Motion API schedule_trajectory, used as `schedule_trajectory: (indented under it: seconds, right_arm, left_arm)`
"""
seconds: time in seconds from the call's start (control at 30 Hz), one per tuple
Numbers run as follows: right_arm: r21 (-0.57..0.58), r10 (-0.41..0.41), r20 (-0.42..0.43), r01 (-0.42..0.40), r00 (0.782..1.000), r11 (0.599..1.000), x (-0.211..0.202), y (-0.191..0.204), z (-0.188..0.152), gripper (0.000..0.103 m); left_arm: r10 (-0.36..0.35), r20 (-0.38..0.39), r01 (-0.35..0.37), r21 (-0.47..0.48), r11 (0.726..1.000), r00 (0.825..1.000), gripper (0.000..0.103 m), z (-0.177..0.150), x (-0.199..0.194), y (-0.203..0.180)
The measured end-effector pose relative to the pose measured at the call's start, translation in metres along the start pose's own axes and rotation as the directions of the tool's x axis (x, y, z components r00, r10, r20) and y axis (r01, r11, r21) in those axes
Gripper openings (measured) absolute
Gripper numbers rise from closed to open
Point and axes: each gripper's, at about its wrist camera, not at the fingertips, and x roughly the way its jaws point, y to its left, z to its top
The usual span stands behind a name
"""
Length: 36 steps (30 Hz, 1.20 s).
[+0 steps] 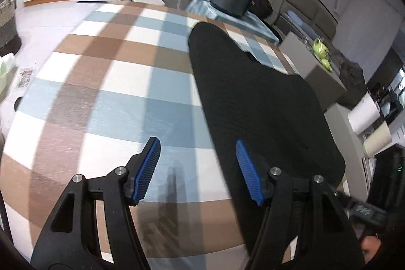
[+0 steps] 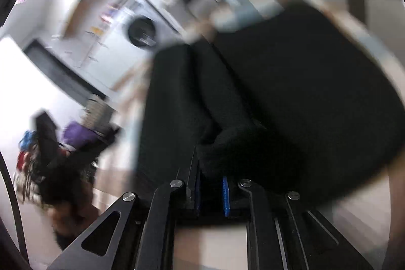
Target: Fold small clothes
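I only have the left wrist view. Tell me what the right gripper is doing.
Observer: The right gripper has its jaws nearly closed, and a bunched fold of the black garment sits between its blue pads.
Operator: Say whether the garment lies flat there.
Observer: No. In the right wrist view it is bunched into thick rolls just ahead of the pads.
Operator: Report what shows to the left of that gripper.
Observer: A blurred heap of clothes, with purple, blue and red pieces, is at the left edge. Your view lacks it.
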Motion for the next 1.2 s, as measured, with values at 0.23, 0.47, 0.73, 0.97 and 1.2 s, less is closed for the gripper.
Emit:
schedule_trajectory:
  seconds: [0.23, 0.47, 0.73, 0.97, 1.2]
  right_arm:
    - [0.050, 0.098, -0.005, -0.098, 0.995, 0.994, -0.001, -0.021, 0.006, 0.048]
    - [-0.012, 0.190, 0.105, -0.190, 0.976, 0.982, -0.014, -0.001, 0.020, 0.011]
    - [-0.037, 0.004, 0.113, 0.000, 0.994, 0.999, -0.034, -0.002, 0.005, 0.011]
    - [0.009, -0.027, 0.046, 0.027, 0.999, 1.000, -0.023, -0.015, 0.006, 0.041]
    - [0.054, -0.091, 0.170, 0.083, 0.981, 0.995, -0.061, -0.037, 0.009, 0.044]
  left_arm:
    - [0.000, -0.045, 0.001, 0.042, 0.999, 0.999, 0.060, -0.015, 0.008, -0.026]
    - [0.009, -0.044, -0.009, 0.019, 1.000, 0.999, 0.060, -0.016, 0.003, -0.022]
    - [-0.013, -0.070, 0.015, 0.026, 1.000, 0.997, 0.060, -0.010, 0.012, -0.027]
    - [-0.040, -0.118, 0.040, -0.003, 0.999, 0.992, 0.060, -0.003, 0.040, -0.034]
    - [-0.114, -0.139, 0.098, -0.115, 0.989, 0.984, 0.043, 0.008, 0.070, -0.036]
